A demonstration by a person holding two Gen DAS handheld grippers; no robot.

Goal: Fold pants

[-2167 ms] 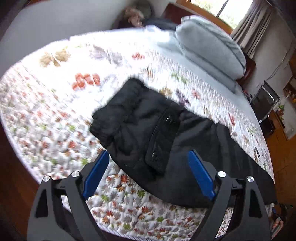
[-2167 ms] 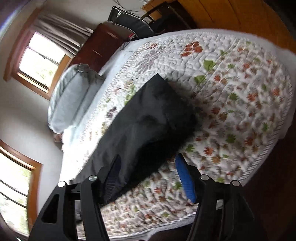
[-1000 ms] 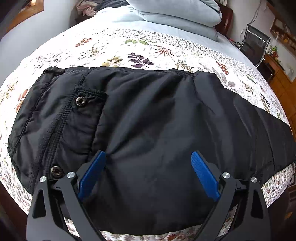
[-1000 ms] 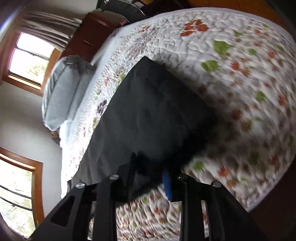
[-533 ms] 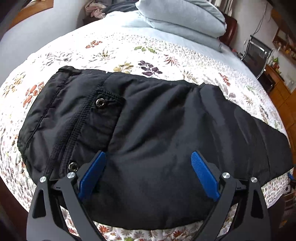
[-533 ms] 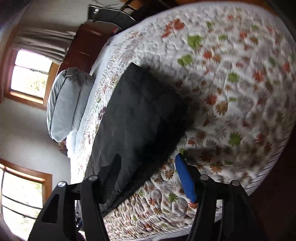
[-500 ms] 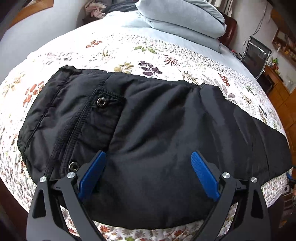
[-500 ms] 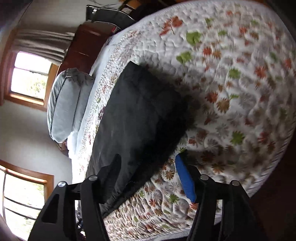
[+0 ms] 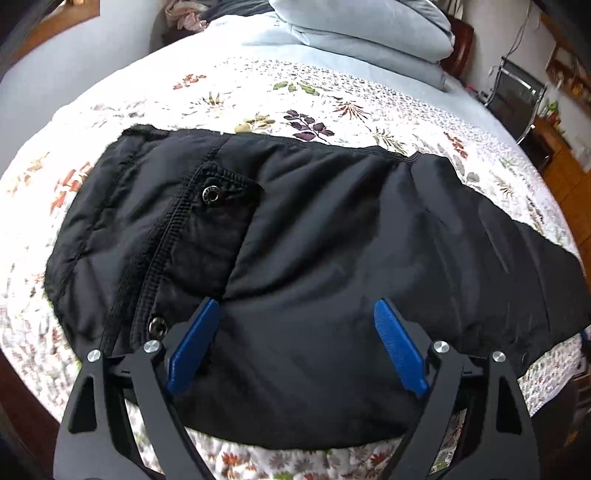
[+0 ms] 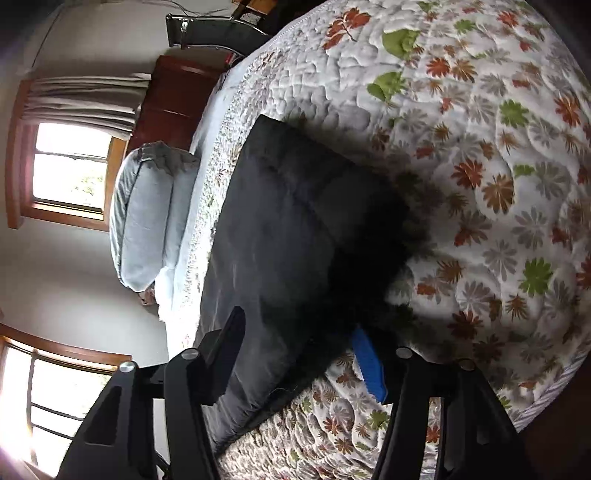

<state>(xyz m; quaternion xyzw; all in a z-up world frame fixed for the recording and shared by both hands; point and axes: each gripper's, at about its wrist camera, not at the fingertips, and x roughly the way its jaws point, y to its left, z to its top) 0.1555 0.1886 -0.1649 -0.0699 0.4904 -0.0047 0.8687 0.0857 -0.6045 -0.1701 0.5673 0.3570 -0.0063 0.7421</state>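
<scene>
On top of a quilt [image 9: 354,92] printed with leaves and flowers, which covers a bed, a pair of black padded pants [image 9: 295,236] lies spread flat across the near part of the mattress; in the left wrist view the waist end sits to the left, showing a ribbed seam, a pocket flap and two metal snaps [image 9: 210,194], while the leg runs away to the right toward the bed's edge; the left gripper [image 9: 295,325] hovers over the near edge of the pants, its blue-padded fingers [image 9: 192,347] spread wide apart with only fabric showing between them, gripping nothing; beyond the pants, pale blue pillows [image 9: 369,33] are stacked at the head of the bed, and a dark chair [image 9: 513,92] stands by the far right side.

From the right wrist view, which is rolled sideways, the same pants [image 10: 295,229] appear as a long dark panel running from the gripper toward the pillows [image 10: 144,218]; the right gripper [image 10: 299,339] has its fingers released and wide apart, straddling the near end of the leg, with the blue pad [image 10: 369,365] just beside the fabric's edge above the quilt [image 10: 480,147]; whether the pad touches the cloth cannot be told; two bright windows [image 10: 70,173] with wooden frames and a gathered curtain [image 10: 85,99] show on the wall at left.
</scene>
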